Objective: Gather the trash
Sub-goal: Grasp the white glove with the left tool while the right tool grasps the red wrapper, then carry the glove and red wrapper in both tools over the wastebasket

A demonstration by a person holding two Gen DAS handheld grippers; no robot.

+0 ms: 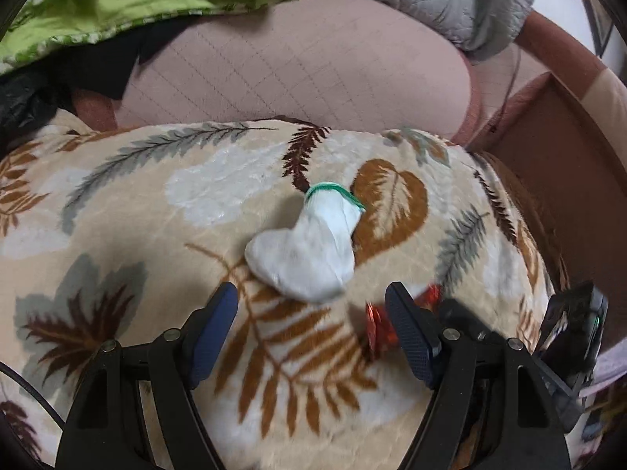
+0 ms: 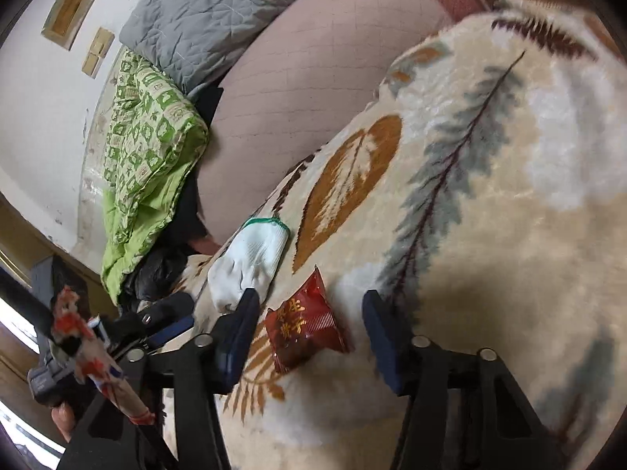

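Wide-spread right gripper fingers straddle the red snack packet at lower centre; closing could pinch the plush blanket.

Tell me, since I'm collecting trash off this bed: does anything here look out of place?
Yes. A red snack packet lies on the leaf-print blanket, between the open right gripper fingers. Beside it lies a crumpled white glove.

Even, soft indoor light. Gripper shadows fall on leaf-print blanket. Strong fisheye bending, dark corner vignette. Slight motion blur at lower edges.
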